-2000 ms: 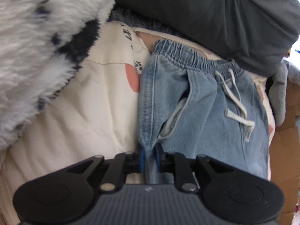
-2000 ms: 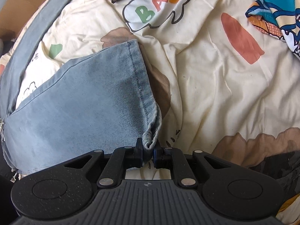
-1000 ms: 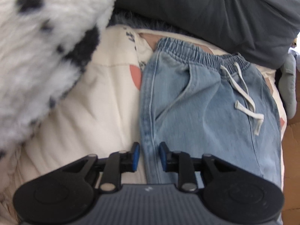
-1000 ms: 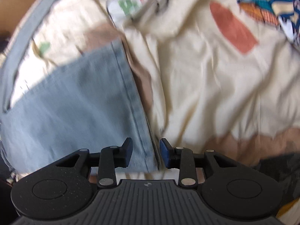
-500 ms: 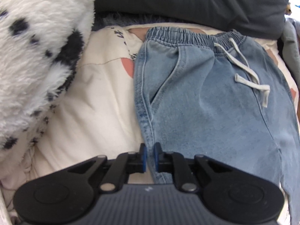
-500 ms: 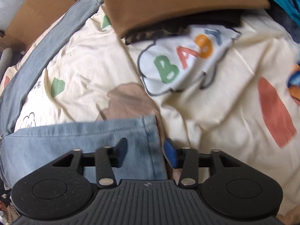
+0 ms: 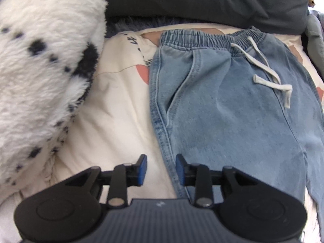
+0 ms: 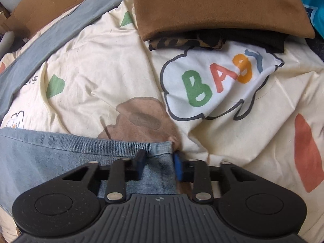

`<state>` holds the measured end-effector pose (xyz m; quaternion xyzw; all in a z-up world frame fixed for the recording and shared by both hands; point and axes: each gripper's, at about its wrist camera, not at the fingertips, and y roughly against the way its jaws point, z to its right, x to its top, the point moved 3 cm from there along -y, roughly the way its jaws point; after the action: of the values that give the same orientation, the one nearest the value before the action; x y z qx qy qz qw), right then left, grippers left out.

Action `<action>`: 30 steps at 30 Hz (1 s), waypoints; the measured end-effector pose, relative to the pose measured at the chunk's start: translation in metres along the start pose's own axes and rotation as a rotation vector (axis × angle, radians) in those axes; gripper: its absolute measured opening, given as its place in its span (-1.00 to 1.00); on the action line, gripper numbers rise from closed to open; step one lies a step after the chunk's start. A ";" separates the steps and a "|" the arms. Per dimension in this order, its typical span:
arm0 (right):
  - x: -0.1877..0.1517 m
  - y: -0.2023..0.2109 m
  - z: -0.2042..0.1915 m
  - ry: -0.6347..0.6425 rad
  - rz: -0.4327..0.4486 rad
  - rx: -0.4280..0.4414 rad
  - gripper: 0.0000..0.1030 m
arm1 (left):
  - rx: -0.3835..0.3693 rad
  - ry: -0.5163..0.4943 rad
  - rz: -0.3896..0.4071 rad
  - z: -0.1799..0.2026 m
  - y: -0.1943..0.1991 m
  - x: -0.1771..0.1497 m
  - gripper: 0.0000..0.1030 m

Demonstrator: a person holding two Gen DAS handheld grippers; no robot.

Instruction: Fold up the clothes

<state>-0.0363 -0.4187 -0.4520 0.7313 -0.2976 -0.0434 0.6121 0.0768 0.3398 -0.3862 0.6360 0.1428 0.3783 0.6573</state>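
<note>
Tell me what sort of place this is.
Most likely a bedroom, with clothes being folded on a bed. A printed quilt lies under the jeans, a fluffy spotted blanket is heaped beside them, and folded clothes are stacked at the far end.

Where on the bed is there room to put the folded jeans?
Bare sheet lies between the spotted fluffy blanket and the jeans. In the right view, cream sheet is free between the denim hem and the brown folded pile, which crowds the top.
</note>
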 end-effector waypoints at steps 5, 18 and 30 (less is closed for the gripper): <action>0.000 0.013 0.005 0.010 0.025 0.034 -0.68 | -0.001 -0.023 0.011 0.001 0.017 -0.006 -0.36; 0.000 0.018 -0.003 0.085 0.065 0.060 -0.14 | -0.005 -0.069 0.046 -0.005 0.062 -0.012 -0.31; -0.012 0.049 -0.002 0.097 0.143 0.131 -0.14 | 0.014 -0.069 0.051 -0.018 0.086 -0.025 -0.29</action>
<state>-0.0640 -0.4147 -0.4096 0.7479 -0.3210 0.0553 0.5783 0.0206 0.3274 -0.3153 0.6567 0.1064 0.3716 0.6475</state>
